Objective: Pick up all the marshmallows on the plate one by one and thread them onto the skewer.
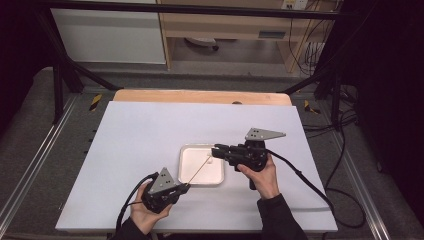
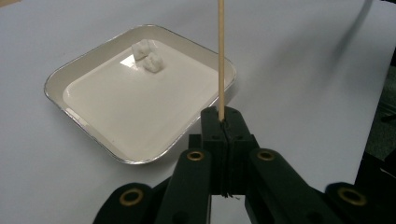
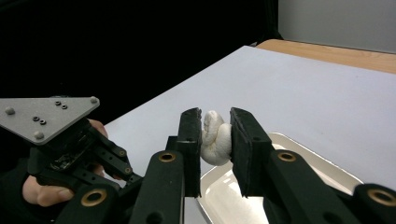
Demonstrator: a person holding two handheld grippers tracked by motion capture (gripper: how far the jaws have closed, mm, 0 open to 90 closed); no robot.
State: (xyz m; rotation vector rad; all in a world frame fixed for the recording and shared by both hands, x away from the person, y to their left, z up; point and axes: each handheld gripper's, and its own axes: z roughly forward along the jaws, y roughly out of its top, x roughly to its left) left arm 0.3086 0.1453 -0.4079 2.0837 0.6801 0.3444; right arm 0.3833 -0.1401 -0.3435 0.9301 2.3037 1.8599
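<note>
My left gripper (image 2: 222, 116) is shut on the lower end of a thin wooden skewer (image 2: 221, 60), which rises straight up between its jaws. In the high view this left gripper (image 1: 186, 187) sits near the table's front, and the skewer (image 1: 199, 170) slants up and right over a shallow white tray (image 1: 181, 165). Two white marshmallow pieces (image 2: 147, 57) lie in the tray's far corner (image 2: 60, 77). My right gripper (image 3: 215, 122) is shut on a white marshmallow (image 3: 215, 139), held above the tray rim (image 3: 299, 142). In the high view the right gripper (image 1: 215, 149) hovers at the tray's right edge, near the skewer's tip.
A white sheet (image 1: 140, 135) covers the table, with a wooden edge (image 1: 200, 96) at the back. Black cables (image 1: 305, 180) trail off to the right. The left hand and its gripper (image 3: 60, 140) appear at the left of the right gripper view.
</note>
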